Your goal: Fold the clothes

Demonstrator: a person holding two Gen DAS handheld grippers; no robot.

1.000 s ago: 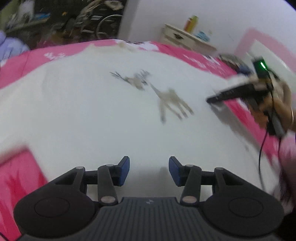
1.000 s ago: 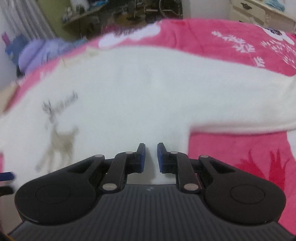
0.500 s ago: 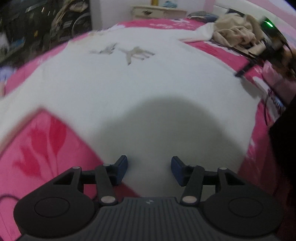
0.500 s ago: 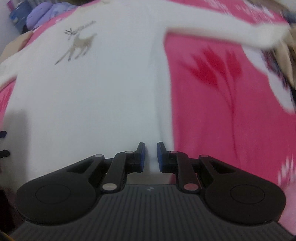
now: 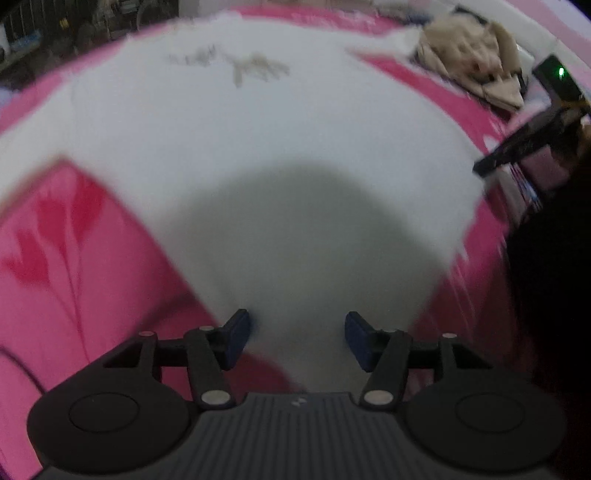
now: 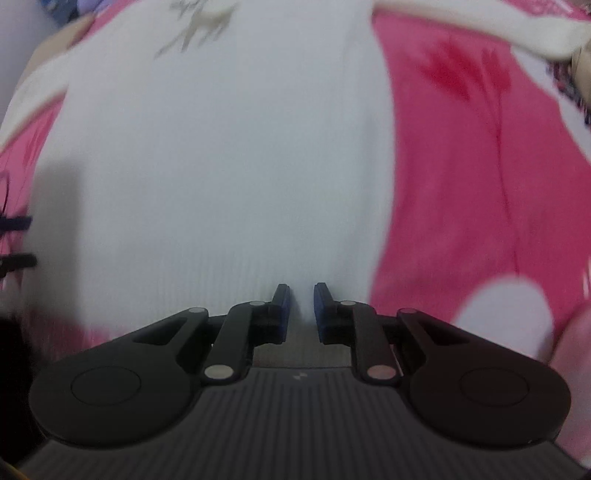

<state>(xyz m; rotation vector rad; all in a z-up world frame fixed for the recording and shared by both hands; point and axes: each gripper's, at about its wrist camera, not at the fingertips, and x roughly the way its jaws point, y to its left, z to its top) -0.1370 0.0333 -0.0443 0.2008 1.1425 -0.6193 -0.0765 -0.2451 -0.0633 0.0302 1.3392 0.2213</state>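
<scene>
Covering the pink bed (image 5: 55, 295), a white sweater (image 5: 258, 166) lies flat with its deer print (image 6: 203, 22) at the far end. Both grippers hover at its near hem: left gripper (image 5: 297, 338) spread wide, right gripper (image 6: 301, 310) nearly clenched, holding nothing I can make out. Next, I judge, comes pinching the hem. Blur hides the hem's edge.

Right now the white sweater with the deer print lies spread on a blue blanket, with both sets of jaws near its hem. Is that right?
Not quite: the blanket is pink, not blue, as both wrist views show. The white sweater with the deer print does lie spread on it, with both sets of jaws near its hem.
</scene>
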